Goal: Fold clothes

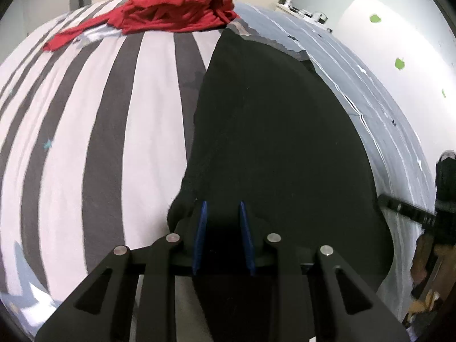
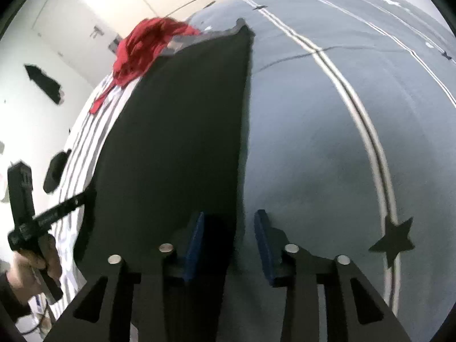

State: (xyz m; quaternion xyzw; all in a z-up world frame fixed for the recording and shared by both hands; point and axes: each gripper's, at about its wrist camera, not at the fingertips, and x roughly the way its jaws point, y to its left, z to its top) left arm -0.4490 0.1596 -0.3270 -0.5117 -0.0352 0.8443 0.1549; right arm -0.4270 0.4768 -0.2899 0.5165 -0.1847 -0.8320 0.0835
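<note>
2 blue fingers of the left gripper (image 1: pixel 223 211) pinch the black garment's (image 1: pixel 273 131) near edge at lower centre; a red garment (image 1: pixel 176 5) lies upper centre on striped bedding (image 1: pixel 85 114). Right wrist view: the right gripper (image 2: pixel 229 222) stands parted astride that garment's edge over grey bedding (image 2: pixel 313 142).

The right gripper (image 2: pixel 229 222) has its blue fingers apart over the near edge of a black garment (image 2: pixel 176 131) on grey bedding (image 2: pixel 313 142); crumpled red clothing (image 2: pixel 145 45) lies beyond.
</note>
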